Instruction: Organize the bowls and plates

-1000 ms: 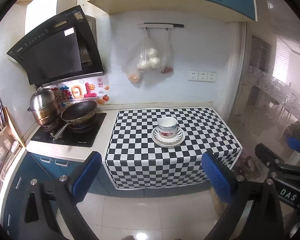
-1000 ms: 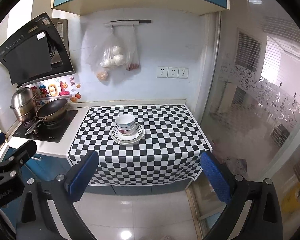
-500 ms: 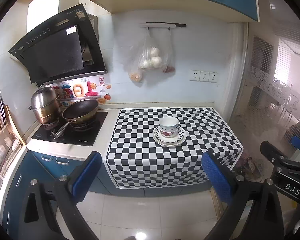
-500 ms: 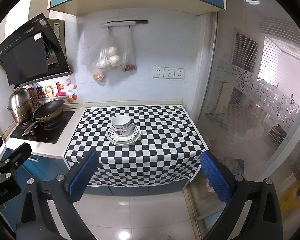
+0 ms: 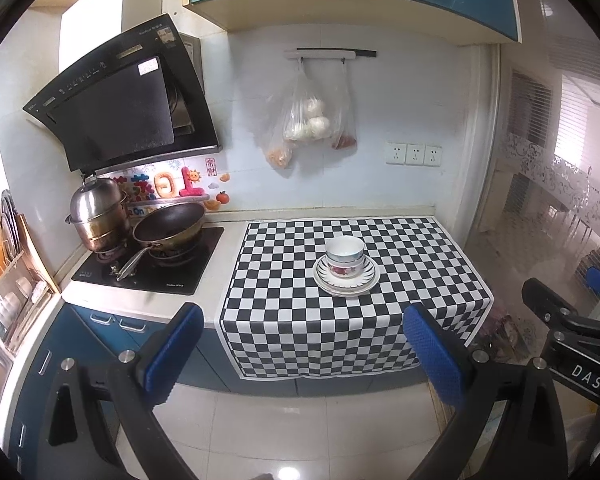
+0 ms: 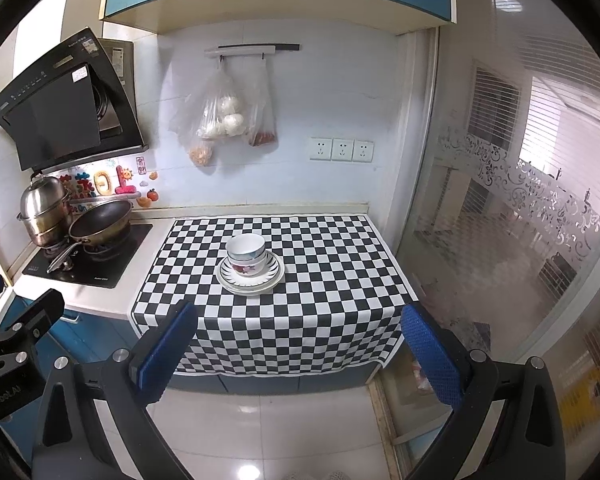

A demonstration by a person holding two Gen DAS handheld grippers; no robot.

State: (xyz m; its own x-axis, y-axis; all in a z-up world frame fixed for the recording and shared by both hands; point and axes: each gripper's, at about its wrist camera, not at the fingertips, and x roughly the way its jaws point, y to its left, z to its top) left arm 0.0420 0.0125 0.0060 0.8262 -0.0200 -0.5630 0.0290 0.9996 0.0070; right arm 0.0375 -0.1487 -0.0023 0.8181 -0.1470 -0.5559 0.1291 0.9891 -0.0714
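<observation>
Backing off slightly over the last second, both views now take in more floor, with the left gripper [image 5: 300, 352] and right gripper [image 6: 296, 350] spread wide and empty. Bowls [image 5: 345, 252] sit nested on stacked plates [image 5: 370, 280] mid-worktop [image 5: 420, 248], well apart from the cloth's edges, suggesting the stack is finished, with open room all round
</observation>
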